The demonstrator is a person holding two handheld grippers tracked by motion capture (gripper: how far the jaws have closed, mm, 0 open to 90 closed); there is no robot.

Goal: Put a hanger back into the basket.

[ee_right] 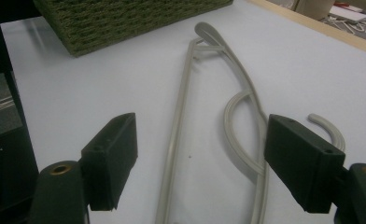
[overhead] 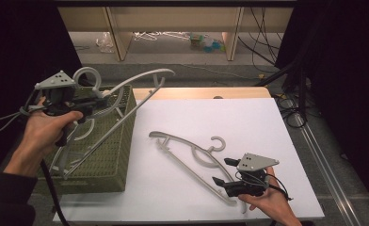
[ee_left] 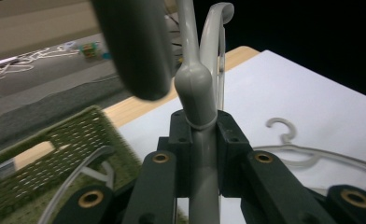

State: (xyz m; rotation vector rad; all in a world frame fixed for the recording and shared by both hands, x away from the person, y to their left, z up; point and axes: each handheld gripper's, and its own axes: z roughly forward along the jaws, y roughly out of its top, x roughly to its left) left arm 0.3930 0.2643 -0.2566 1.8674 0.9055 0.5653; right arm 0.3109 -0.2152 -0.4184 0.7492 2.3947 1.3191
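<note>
My left gripper (overhead: pixel 99 100) is shut on the neck of a grey plastic hanger (overhead: pixel 142 82) and holds it tilted above the green woven basket (overhead: pixel 108 155). In the left gripper view the jaws (ee_left: pixel 202 133) clamp the hanger's stem (ee_left: pixel 197 88) just below its hook. A second grey hanger (overhead: pixel 192 155) lies flat on the white table top. My right gripper (overhead: pixel 221 171) sits at the table's front right, open, beside this hanger's hook end. In the right gripper view the flat hanger (ee_right: pixel 181 116) lies between and beyond the open jaws (ee_right: pixel 202 142), untouched.
More grey hangers (overhead: pixel 74 141) lie inside the basket at the table's left. The white sheet (overhead: pixel 220 117) covers the table, with a wooden edge (overhead: pixel 201 92) at the back. Cables (overhead: pixel 291 108) hang off the right side. Shelving legs (overhead: pixel 119 37) stand on the floor beyond.
</note>
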